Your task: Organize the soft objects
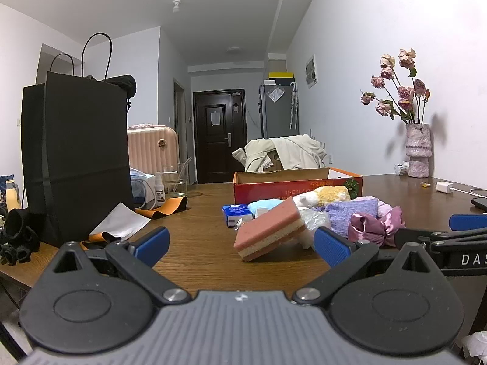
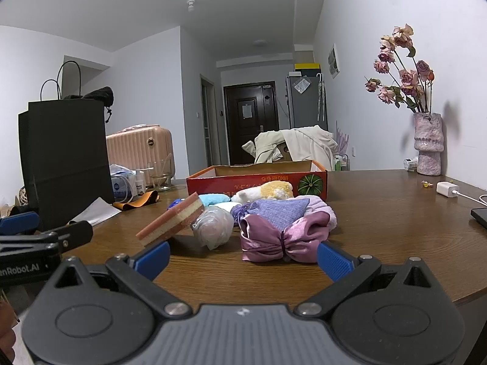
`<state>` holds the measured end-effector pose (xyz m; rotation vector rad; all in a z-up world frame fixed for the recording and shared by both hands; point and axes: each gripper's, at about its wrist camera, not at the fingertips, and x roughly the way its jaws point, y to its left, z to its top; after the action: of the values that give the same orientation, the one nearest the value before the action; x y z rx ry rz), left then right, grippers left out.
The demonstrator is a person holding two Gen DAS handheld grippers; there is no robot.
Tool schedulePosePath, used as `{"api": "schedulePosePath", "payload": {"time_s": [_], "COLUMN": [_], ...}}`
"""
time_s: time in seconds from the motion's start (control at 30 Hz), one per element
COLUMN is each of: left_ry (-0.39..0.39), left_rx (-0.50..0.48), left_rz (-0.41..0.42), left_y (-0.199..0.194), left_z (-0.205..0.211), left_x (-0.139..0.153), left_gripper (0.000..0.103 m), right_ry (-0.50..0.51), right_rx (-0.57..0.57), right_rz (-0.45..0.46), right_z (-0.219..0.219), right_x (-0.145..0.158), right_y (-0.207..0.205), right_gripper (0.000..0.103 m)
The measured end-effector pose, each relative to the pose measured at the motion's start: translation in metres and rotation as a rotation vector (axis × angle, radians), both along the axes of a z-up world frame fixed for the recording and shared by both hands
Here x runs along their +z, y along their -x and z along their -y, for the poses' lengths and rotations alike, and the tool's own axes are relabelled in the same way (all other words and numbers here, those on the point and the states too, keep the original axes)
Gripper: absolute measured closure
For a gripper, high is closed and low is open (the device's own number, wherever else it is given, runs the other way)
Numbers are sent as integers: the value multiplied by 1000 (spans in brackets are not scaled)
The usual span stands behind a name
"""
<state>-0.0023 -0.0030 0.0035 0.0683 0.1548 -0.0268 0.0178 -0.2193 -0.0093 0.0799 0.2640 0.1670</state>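
Directly ahead of our left tool (image 1: 242, 245), spread wide and empty, the pink sponge (image 1: 271, 232) leans tilted on the tabletop (image 1: 194, 237), the soft pile and red box (image 1: 296, 184) beyond it. From our right tool (image 2: 243, 255), likewise released, the satin bow (image 2: 284, 238) lies just in front. We judge sorting hasn't begun; next, advance and close on one item.

Black paper bag (image 1: 76, 155) at table's left, pink suitcase (image 1: 152, 149) behind, vase of dried roses (image 2: 427, 143) far right
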Motion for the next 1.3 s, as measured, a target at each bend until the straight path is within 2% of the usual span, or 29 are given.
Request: {"api": "schedulePosePath", "payload": {"time_s": [1.03, 1.3], "left_ry": [3, -1], "left_rx": [0, 0], "left_rz": [0, -28], "left_y": [0, -4], "left_z": [-1, 1], "left_x": [1, -3], "left_gripper": [0, 0], "right_ry": [0, -6], "right_rx": [-2, 2], "right_rz": [-3, -5], "right_z": [-1, -1], "right_x": [0, -1], "right_y": [-2, -9], "right_gripper": [0, 0]}}
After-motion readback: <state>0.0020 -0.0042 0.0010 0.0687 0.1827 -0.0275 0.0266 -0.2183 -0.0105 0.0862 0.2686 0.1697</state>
